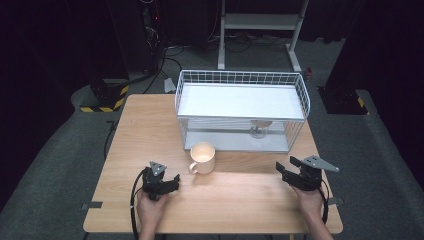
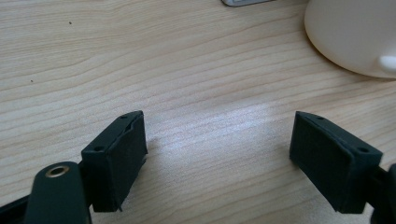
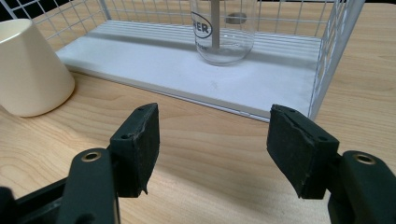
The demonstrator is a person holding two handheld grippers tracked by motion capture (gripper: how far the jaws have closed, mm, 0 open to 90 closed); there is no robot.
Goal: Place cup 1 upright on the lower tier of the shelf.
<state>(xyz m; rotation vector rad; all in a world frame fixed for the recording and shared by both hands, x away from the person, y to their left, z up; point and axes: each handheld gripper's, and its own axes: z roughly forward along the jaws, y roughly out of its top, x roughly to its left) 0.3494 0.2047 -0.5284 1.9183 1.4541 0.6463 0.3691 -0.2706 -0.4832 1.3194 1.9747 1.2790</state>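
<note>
A cream mug (image 1: 202, 158) stands on the wooden table (image 1: 235, 200), just in front of a white wire rack (image 1: 240, 75) with two shelves. On the rack's lower white shelf (image 3: 187, 74) stands a clear glass (image 1: 258, 129). My left gripper (image 1: 174, 181) rests low on the table, left of the mug, open with bare wood between its jaws (image 2: 219, 149); the mug (image 2: 355, 32) is ahead to the right. My right gripper (image 1: 286, 166) is near the rack's right front corner, open and holding nothing (image 3: 212, 135). It faces the glass (image 3: 224, 32), with the mug (image 3: 28, 70) at the left.
The rack's wire side wall (image 3: 336, 42) rises close to the right jaw. Beyond the table are a white metal stand (image 1: 260, 22), floor cables (image 1: 160, 65) and yellow-black striped blocks (image 1: 107, 100). Bare wood lies between the two grippers.
</note>
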